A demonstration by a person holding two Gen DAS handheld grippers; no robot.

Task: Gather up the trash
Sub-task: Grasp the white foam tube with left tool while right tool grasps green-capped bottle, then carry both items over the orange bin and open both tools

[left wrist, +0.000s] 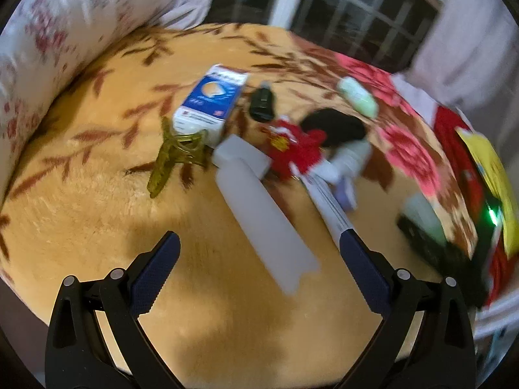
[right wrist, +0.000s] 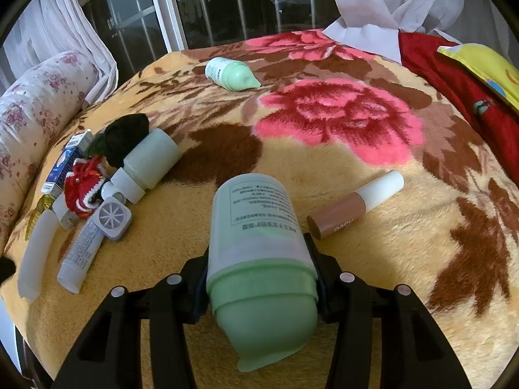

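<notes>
Right claw (right wrist: 261, 269): closed on the green bottle (right wrist: 256, 243), pads pressing its sides just above the cap, cap end toward the camera. The bottle lies at the 6 o'clock edge of the right wrist view, base pointing to 12, on the blanket (right wrist: 356, 194) that covers the bed.

Judgement: the grasp looks made but not yet tested. The bottle is smooth and round, so keep the squeeze firm and lift straight up before you carry it off. The grip sits near the cap, so the long body may droop; hold the claw tilted down and avoid a quick swing.

Left claw (left wrist: 259, 249): wide, holding nothing. A white strip (left wrist: 262, 214) lies between its fingers, untouched. This view is blurred, so fine detail there is uncertain.

Around the bottle:
- brown tube with a white cap (right wrist: 355, 204) at 2 o'clock, just beside the base. A sideways drag would knock it; rise clear first.
- second green bottle (right wrist: 232, 74) at 12 o'clock, well apart.
- cluster at 9 to 10 o'clock: pale jar (right wrist: 149, 162), black cloth (right wrist: 123, 136), red knitted thing (right wrist: 82, 191), white tube (right wrist: 79, 256), blue and white box (right wrist: 63, 162).

No bin or bag shows in either view; where the bottle should go I cannot tell.
</notes>
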